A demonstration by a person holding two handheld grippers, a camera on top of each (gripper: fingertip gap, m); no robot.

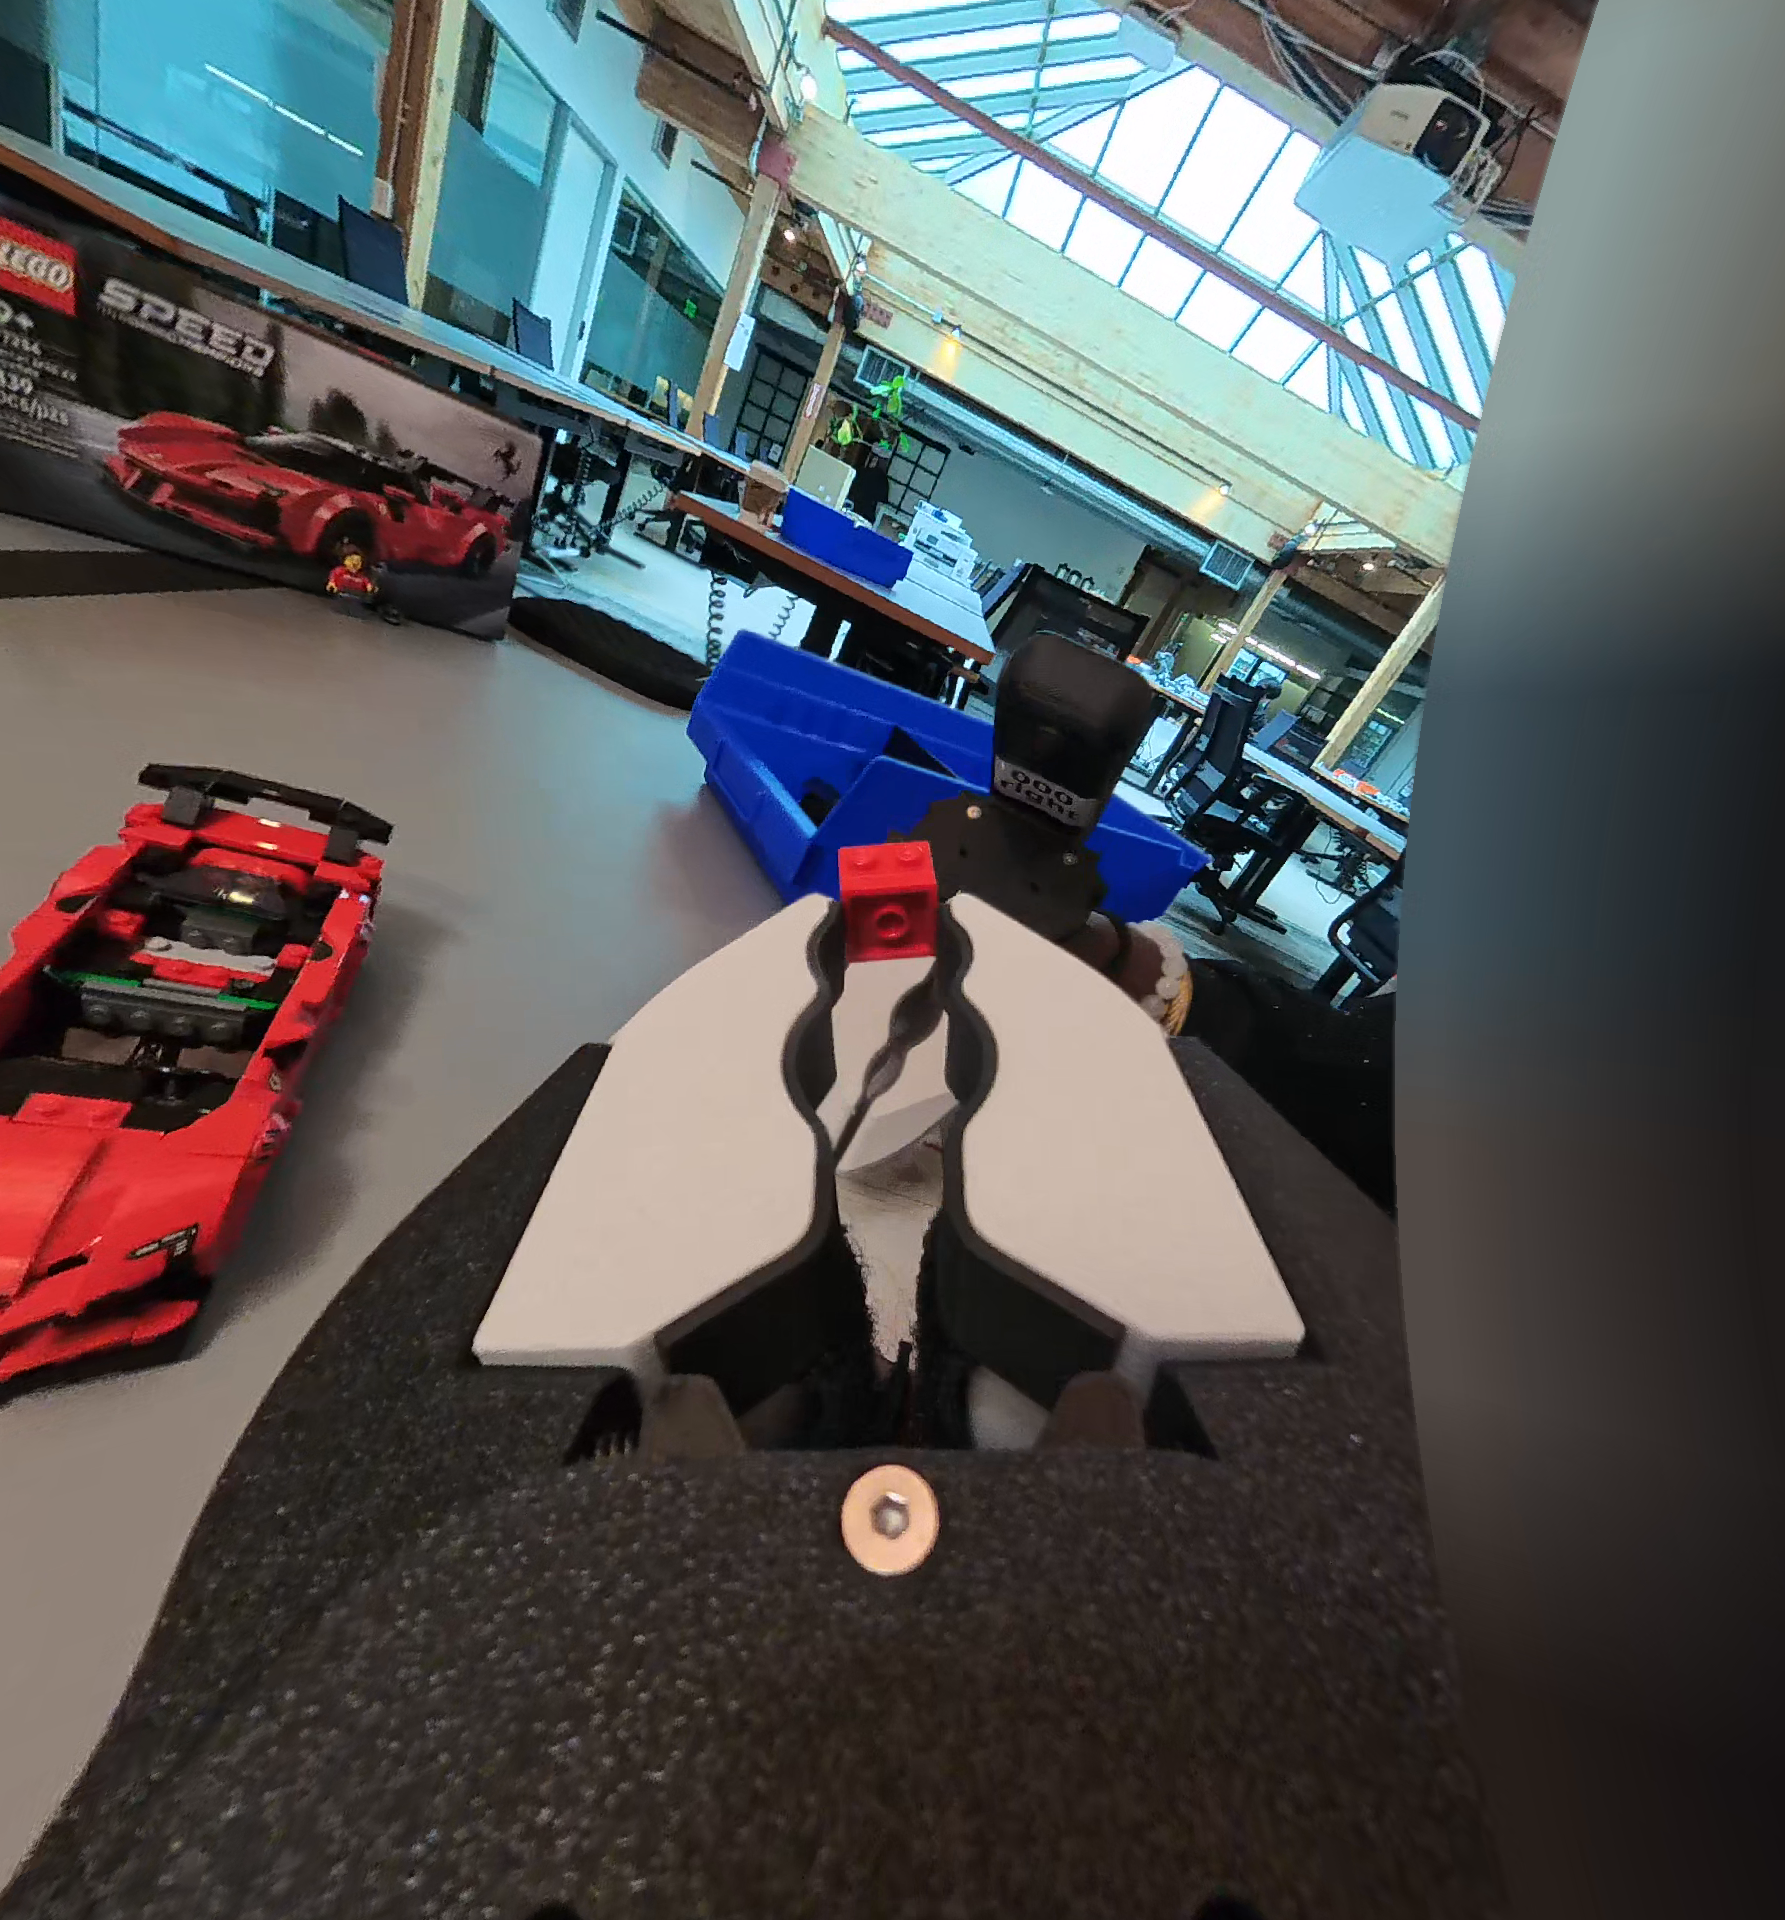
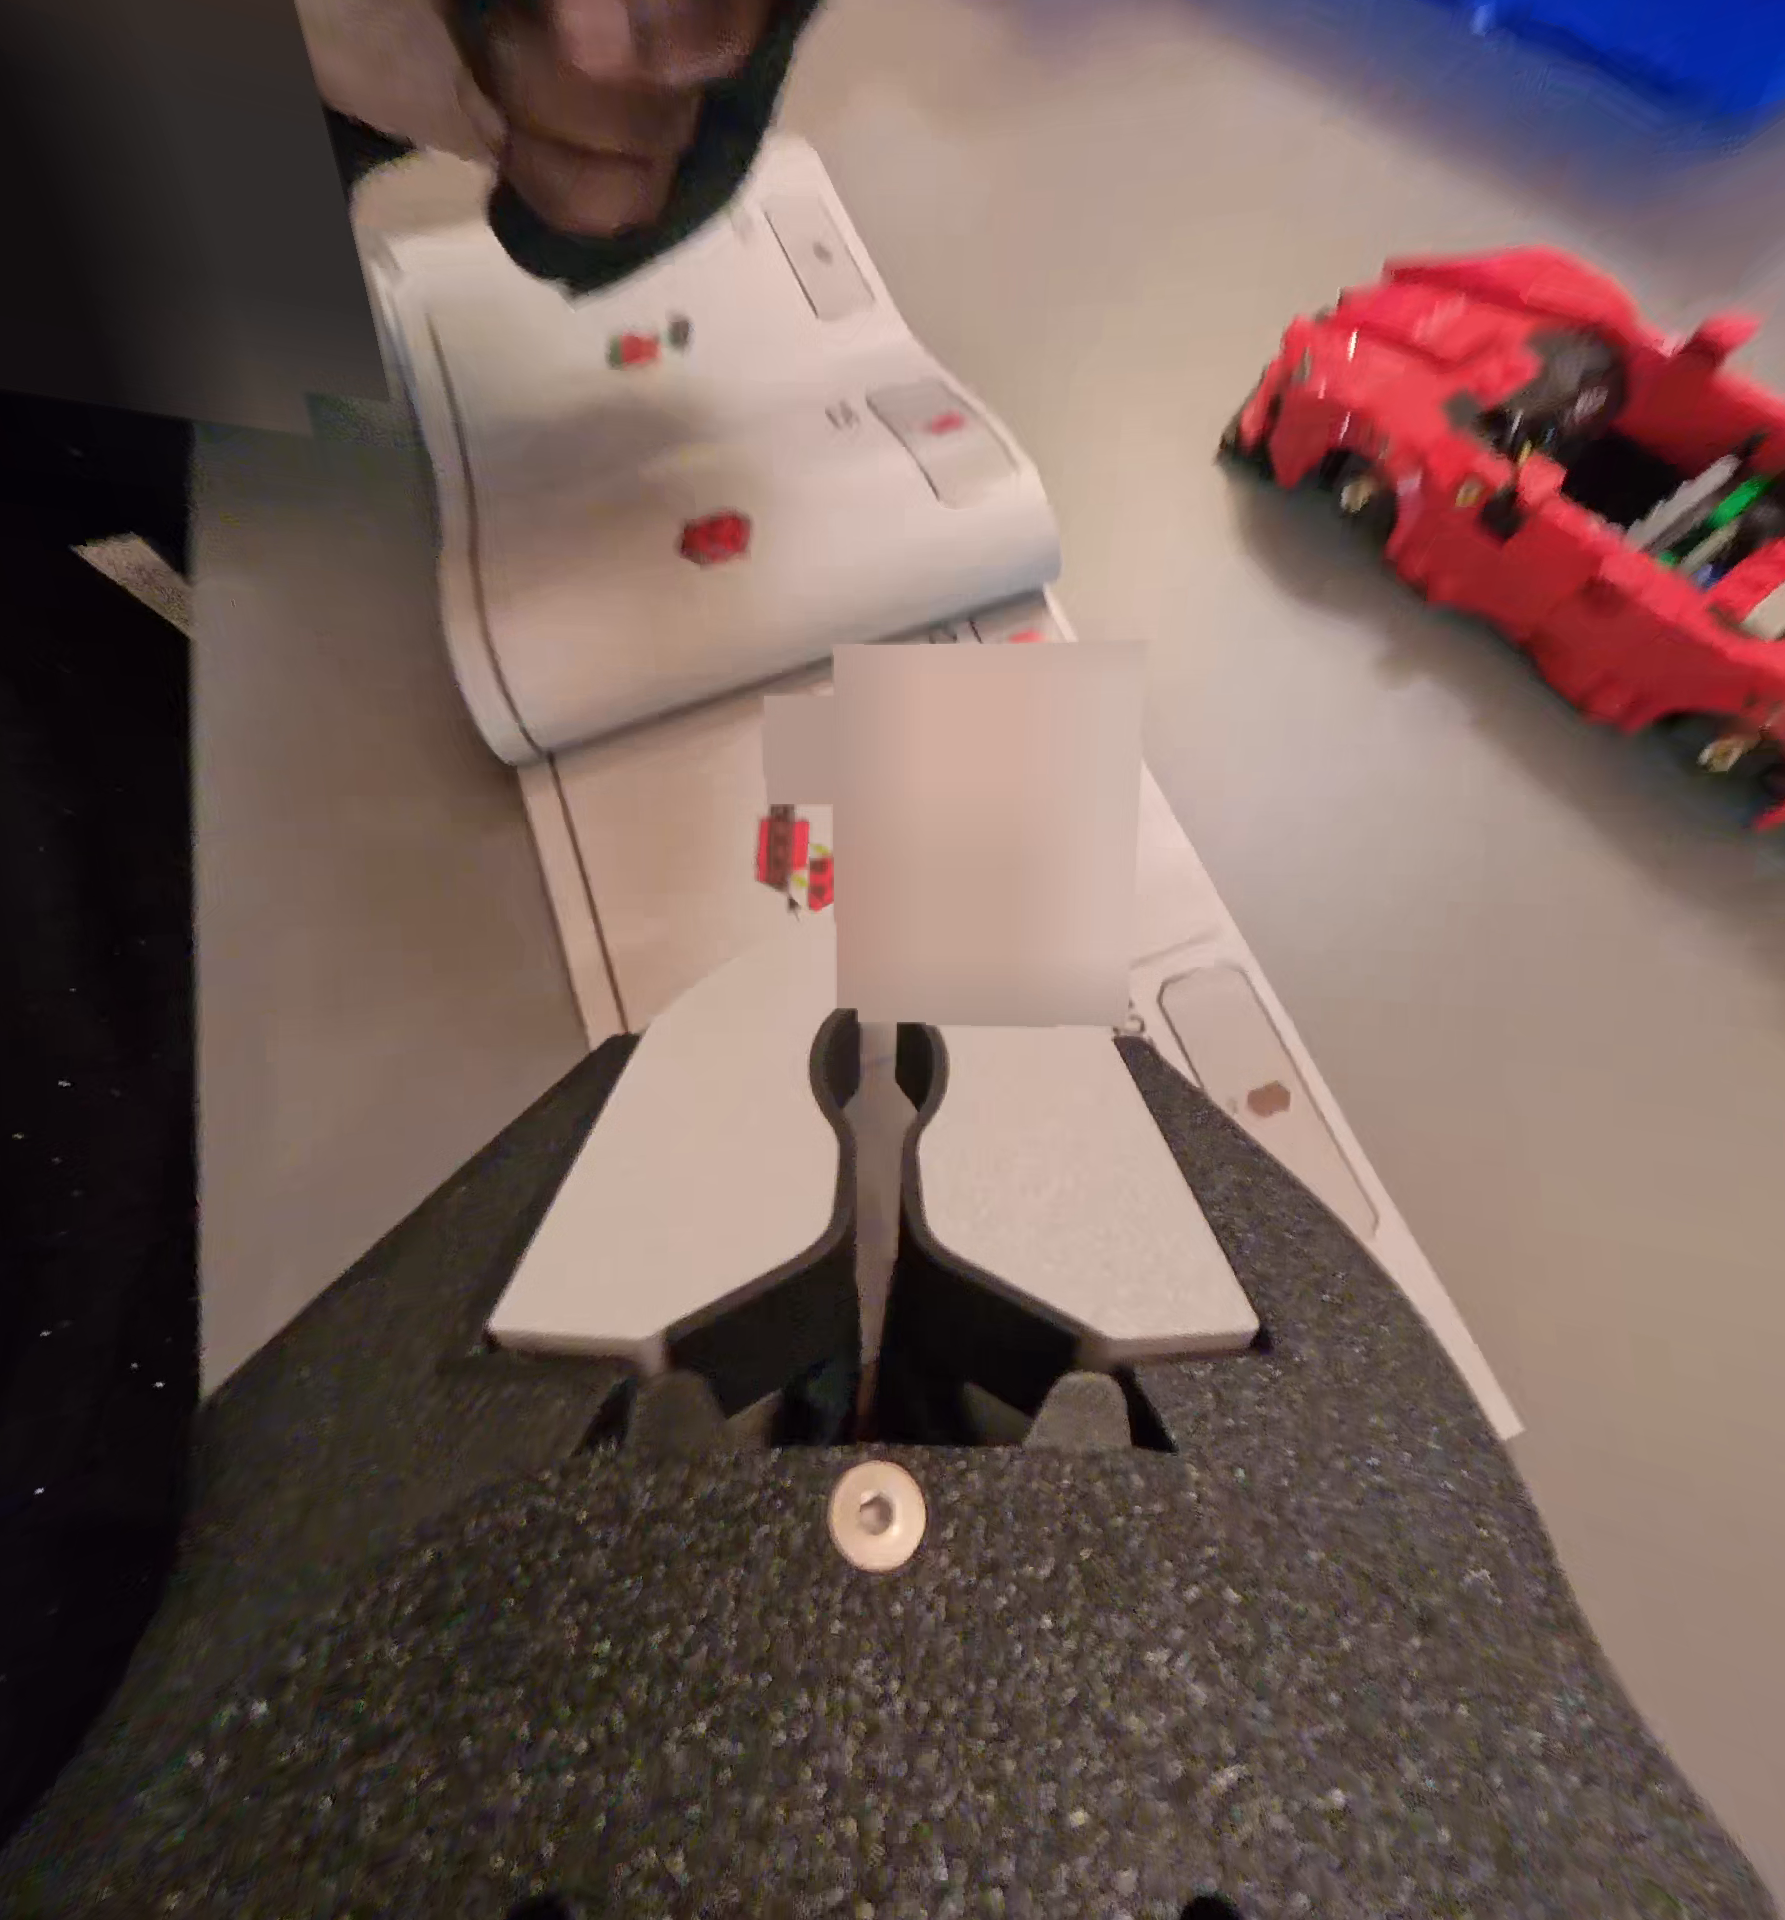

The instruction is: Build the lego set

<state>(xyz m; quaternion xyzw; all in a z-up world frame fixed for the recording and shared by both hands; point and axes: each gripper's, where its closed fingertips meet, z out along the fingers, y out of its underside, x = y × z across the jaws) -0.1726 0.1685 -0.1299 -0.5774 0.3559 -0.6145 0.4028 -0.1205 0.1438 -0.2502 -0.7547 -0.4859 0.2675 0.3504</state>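
Observation:
In the left wrist view, my left gripper (image 1: 888, 920) is shut on a small red brick (image 1: 888, 899), studs up, held at the fingertips above the grey table (image 1: 555, 779). The partly built red car (image 1: 129, 1060) lies on the table to the left; it also shows in the right wrist view (image 2: 1594, 520). My right gripper (image 1: 893, 1039) shows just under the left one, its white fingers closed along a wavy seam. In the right wrist view a blurred patch hides the tips of my right gripper (image 2: 875, 1039), which hangs over the open instruction booklet (image 2: 711, 468).
The set's box (image 1: 244, 416) stands at the back left with a minifigure (image 1: 353, 582) in front of it. A blue bin (image 1: 867, 769) sits behind the grippers. A person's hand holds the right gripper's black handle (image 1: 1059, 717). The left gripper's tips are roughly 15 cm from the right gripper's.

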